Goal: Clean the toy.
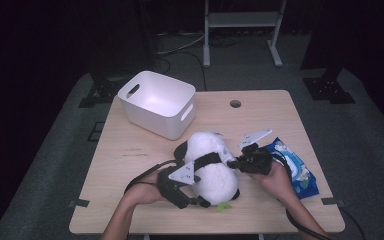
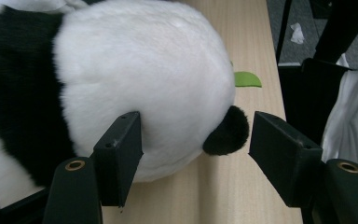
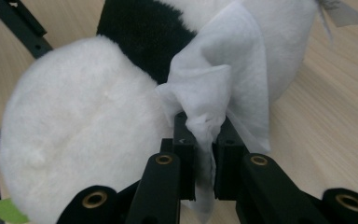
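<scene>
A black-and-white panda plush [image 1: 210,167] lies on the wooden table [image 1: 145,150]. My left gripper [image 1: 199,201] comes in from the near left. In the left gripper view its jaws [image 2: 196,119] close on the panda's lower body [image 2: 144,79] and black foot [image 2: 226,135]. My right gripper [image 1: 233,163] meets the panda from the right. It is shut on a crumpled white wipe [image 3: 214,88], which its jaws [image 3: 204,140] hold against the plush's white fur [image 3: 84,116] and black band.
A white plastic bin [image 1: 157,102] stands at the back left of the table. A blue pack of wipes [image 1: 296,167] lies to the right, partly under the right hand. A green felt leaf [image 1: 223,206] pokes out by the panda near the table's front edge.
</scene>
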A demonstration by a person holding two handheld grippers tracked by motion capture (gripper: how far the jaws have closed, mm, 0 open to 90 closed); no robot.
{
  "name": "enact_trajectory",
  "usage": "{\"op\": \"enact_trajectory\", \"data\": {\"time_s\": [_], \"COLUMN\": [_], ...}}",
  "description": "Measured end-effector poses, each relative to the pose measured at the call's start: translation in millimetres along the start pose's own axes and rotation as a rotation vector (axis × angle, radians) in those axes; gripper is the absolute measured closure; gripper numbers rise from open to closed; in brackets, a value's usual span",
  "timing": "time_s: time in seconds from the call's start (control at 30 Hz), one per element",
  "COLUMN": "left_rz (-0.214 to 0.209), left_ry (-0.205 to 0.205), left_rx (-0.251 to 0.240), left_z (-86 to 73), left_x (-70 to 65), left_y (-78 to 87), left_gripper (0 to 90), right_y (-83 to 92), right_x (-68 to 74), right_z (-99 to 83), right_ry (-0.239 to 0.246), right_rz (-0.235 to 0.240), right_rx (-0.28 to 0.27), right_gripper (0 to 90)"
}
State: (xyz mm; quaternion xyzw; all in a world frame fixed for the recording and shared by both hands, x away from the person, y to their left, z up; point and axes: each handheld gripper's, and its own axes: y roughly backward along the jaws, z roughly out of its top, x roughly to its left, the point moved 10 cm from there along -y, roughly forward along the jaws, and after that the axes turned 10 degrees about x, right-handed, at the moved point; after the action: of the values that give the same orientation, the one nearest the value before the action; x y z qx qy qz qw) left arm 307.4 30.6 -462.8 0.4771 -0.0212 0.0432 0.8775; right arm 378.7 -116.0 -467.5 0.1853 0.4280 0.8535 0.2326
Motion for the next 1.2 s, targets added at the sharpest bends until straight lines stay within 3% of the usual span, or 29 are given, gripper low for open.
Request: {"op": "enact_trajectory", "data": {"time_s": [0.23,0.33,0.47,0.7,0.87,1.2], "left_rz": [0.058,0.098,0.119,0.136,0.154,0.156], "left_ry": [0.035,0.044,0.049,0.048,0.025,0.039], "left_rx": [-0.034,-0.011,-0.008,-0.01,0.006,0.008], "left_z": [0.2,-2.1,-0.8,8.1,16.1,28.4], "left_x": [19.4,30.4,44.2,69.4,87.8,122.9], "left_y": [12.8,15.5,22.3,28.4,26.6,20.9], "left_gripper": [32.8,32.7,32.7,32.7,32.7,32.6], "right_y": [7.3,3.7,4.7,16.7,23.8,26.0], "right_x": [-2.3,0.2,9.5,25.8,42.3,70.3], "right_z": [11.8,19.4,23.8,7.5,-6.0,-28.0], "right_ry": [-0.021,-0.013,0.011,0.038,0.062,0.095], "right_rz": [-0.017,-0.017,-0.001,0.022,0.045,0.091], "right_rx": [-0.038,-0.036,-0.032,-0.027,-0.025,-0.004], "right_gripper": [80.9,80.7,80.7,80.7,80.6,80.6]}}
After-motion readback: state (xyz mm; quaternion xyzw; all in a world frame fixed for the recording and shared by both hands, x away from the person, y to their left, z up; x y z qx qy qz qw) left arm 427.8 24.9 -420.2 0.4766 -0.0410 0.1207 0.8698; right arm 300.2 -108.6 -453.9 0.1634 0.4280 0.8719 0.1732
